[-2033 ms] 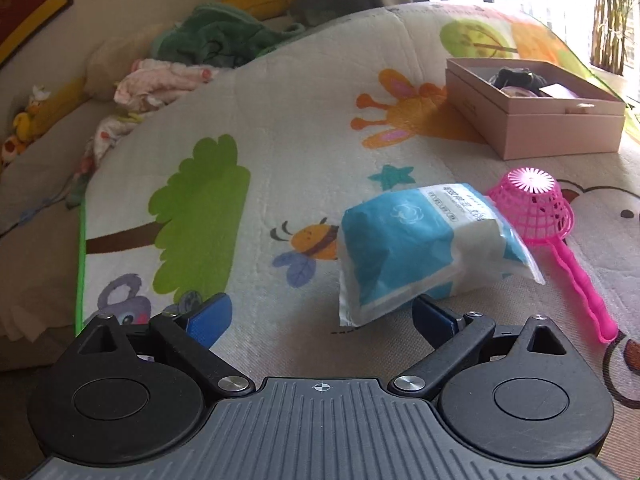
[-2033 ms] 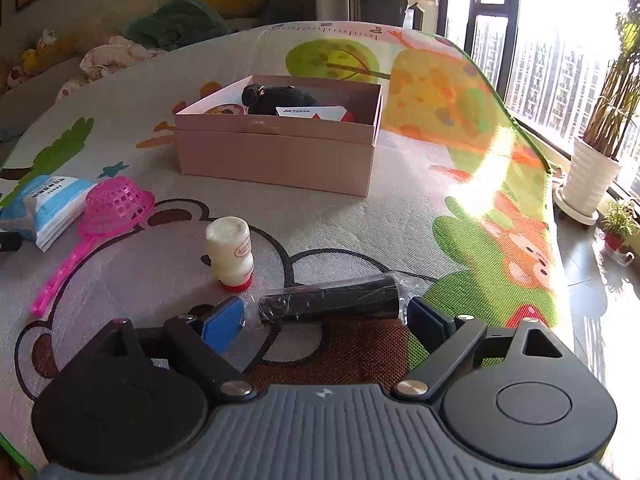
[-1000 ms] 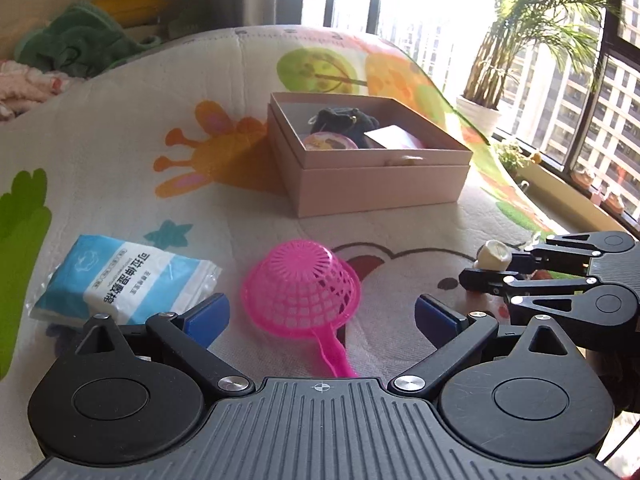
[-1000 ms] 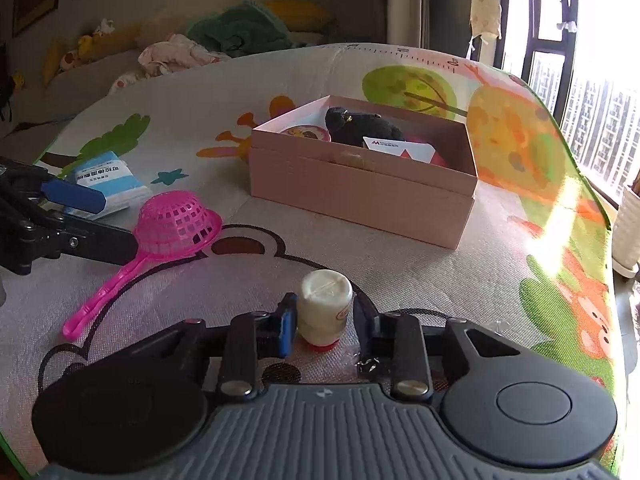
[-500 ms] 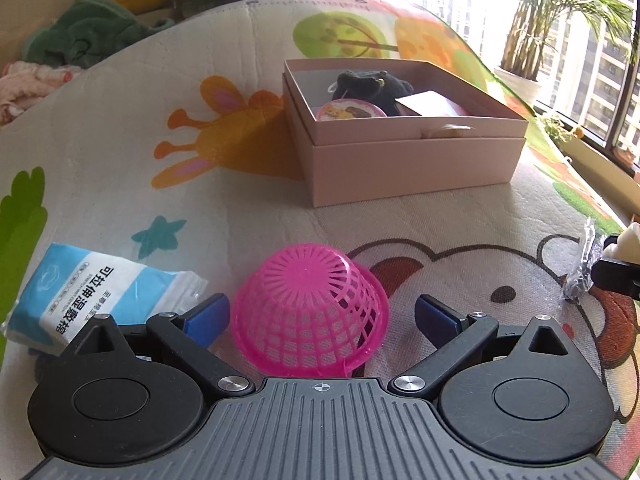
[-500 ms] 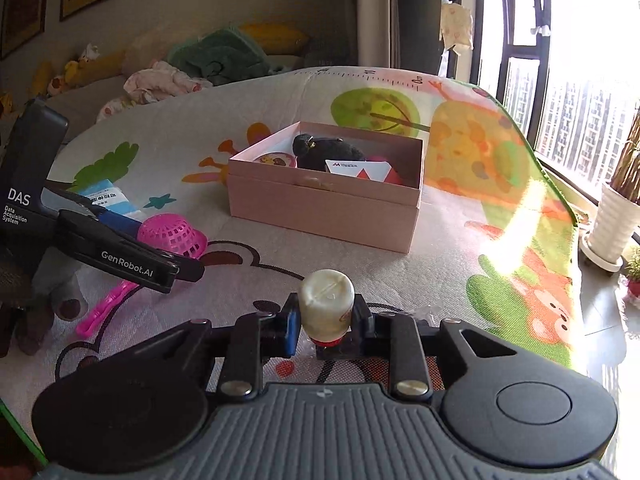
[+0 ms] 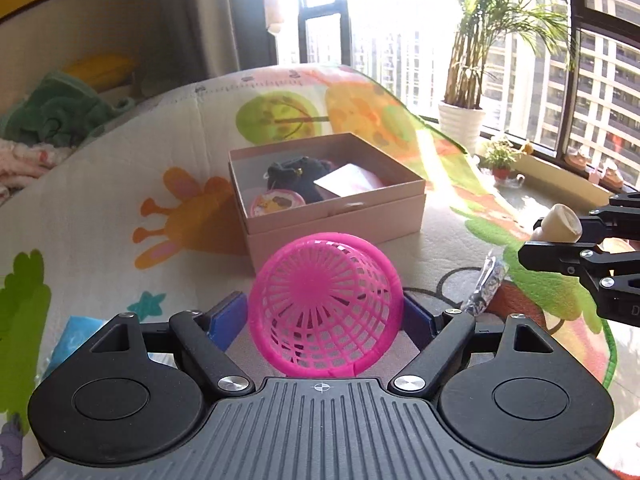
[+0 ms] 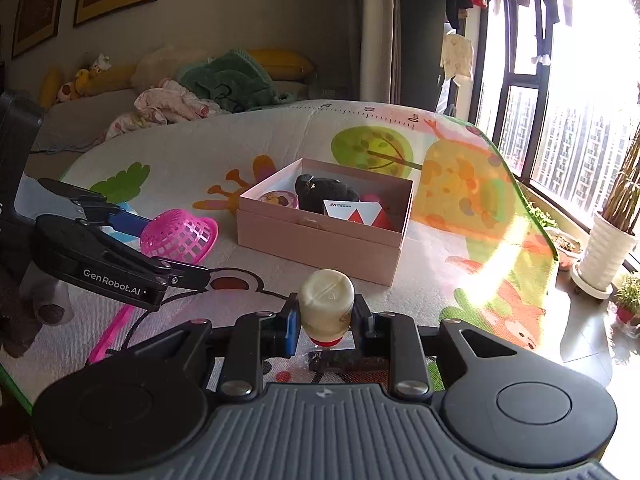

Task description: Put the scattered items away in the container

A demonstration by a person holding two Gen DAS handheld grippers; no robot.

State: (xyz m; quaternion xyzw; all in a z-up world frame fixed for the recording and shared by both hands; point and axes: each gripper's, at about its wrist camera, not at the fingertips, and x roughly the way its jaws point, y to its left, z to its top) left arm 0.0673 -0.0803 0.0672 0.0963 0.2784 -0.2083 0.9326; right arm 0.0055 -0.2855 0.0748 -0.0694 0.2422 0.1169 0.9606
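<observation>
My left gripper (image 7: 324, 316) has its jaws closing, and both blue pads touch the sides of the pink scoop (image 7: 324, 304) at its mesh basket. The right wrist view shows the pink scoop (image 8: 178, 236) raised off the mat in the left gripper (image 8: 172, 248), handle hanging down. My right gripper (image 8: 326, 320) is shut on a small white bottle (image 8: 326, 300), red cap downward, held above the mat. The open pink box (image 7: 336, 224) stands just beyond both grippers and holds a black plush, a card and a round item. From the left wrist, the right gripper (image 7: 556, 236) shows at the right edge with the bottle (image 7: 558, 224).
A black roll in clear wrap (image 7: 486, 288) lies on the play mat under the right gripper. A blue-white tissue pack (image 7: 72, 336) lies at the left. Clothes and cushions (image 8: 224, 80) pile up behind the mat. A potted plant (image 8: 608, 252) stands by the window on the right.
The left jaws have narrowed onto the pink scoop's basket and lifted it toward the box. The right gripper has risen with the bottle.
</observation>
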